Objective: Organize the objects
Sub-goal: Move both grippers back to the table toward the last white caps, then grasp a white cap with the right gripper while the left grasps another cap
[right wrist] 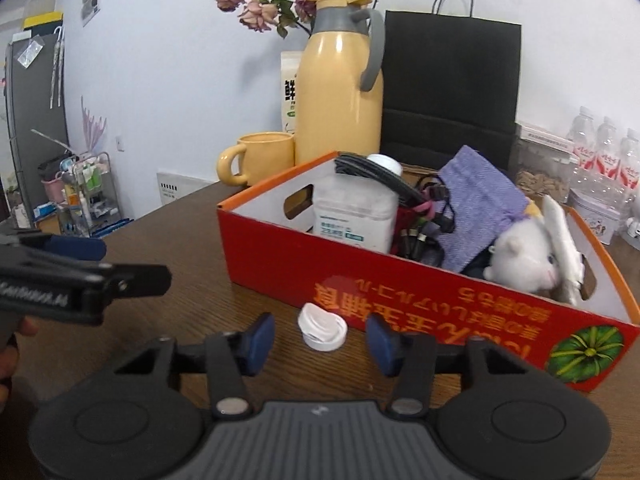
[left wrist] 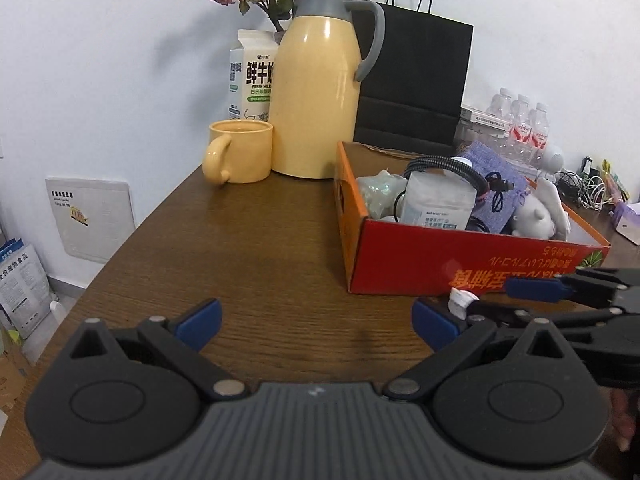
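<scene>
The right gripper (right wrist: 320,338) has its 2 blue pads apart, 1 on each side of a small white cap (right wrist: 322,327) that lies on the brown table (right wrist: 192,280) just in front of the red cardboard box (right wrist: 360,280); neither pad touches the cap. The left gripper (left wrist: 316,322) stands wide open over bare tabletop, holding nothing. The box contains a white plastic jar (right wrist: 354,216), a purple pouch (right wrist: 480,208), black cables (right wrist: 376,174) and a white plush toy (right wrist: 524,256)

Dark wood-grain table (left wrist: 280,240), faintly shiny; glossy printed cardboard box (right wrist: 304,272) (plain white inside); smooth glossy yellow jug (left wrist: 316,92); matt black paper bag (left wrist: 420,80); purple woven cloth pouch (right wrist: 476,204); fluffy plush toy (right wrist: 520,256).
</scene>
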Motion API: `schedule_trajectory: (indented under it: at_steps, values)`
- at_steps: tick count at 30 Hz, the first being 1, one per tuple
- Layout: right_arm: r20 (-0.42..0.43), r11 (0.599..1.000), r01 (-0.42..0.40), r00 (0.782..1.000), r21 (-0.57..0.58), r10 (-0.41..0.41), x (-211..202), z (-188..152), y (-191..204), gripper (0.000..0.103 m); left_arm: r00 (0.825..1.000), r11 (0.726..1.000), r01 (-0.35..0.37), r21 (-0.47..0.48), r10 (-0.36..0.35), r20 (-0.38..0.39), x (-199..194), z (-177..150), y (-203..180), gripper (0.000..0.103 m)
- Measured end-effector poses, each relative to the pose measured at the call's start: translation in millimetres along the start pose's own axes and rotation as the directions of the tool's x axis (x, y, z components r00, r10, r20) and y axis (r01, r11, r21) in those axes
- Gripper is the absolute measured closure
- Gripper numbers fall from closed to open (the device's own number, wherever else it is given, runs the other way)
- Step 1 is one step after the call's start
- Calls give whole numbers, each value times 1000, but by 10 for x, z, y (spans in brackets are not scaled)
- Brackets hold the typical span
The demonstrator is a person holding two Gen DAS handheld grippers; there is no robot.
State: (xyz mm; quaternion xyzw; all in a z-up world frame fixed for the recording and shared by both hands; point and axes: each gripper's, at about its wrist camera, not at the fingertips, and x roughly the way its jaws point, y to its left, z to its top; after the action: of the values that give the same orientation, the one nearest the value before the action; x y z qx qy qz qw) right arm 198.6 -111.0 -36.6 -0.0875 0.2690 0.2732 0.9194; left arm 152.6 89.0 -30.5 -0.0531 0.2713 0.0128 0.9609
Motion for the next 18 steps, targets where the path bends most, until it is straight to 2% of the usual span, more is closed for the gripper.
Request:
schedule_trajectory:
  at_steps: [2, 5, 6, 10, 12, 16, 18]
  values:
    - [-11, 1000, 5, 1000, -8, -5, 77, 22, 29, 58, 1000, 1000, 15, 2, -15, -1, 9, -13, -8, 0]
    - [-26, 1000, 16, 1000, -10, -16, 160, 39, 48, 73, 1000, 1000, 28, 9, -28, -7, 29, -29, -28, 0]
    - [-28, 1000, 18, 999, -9, -18, 176, 41, 47, 75, 999, 999, 31, 9, -31, -9, 35, -34, -29, 0]
    - [-37, 1000, 27, 999, -11, -27, 232, 48, 55, 77, 999, 999, 37, 6, -37, -12, 45, -37, -28, 0]
    - [-44, 1000, 24, 999, -13, -24, 253, 48, 58, 82, 999, 999, 34, 5, -34, -12, 47, -39, -28, 0]
    - [-42, 1000, 12, 999, -14, -13, 251, 42, 58, 83, 999, 1000, 31, 3, -31, -14, 59, -38, -27, 0]
    - [-36, 1000, 4, 999, -13, -4, 244, 39, 52, 87, 999, 1000, 28, 3, -28, -16, 69, -39, -34, 0]
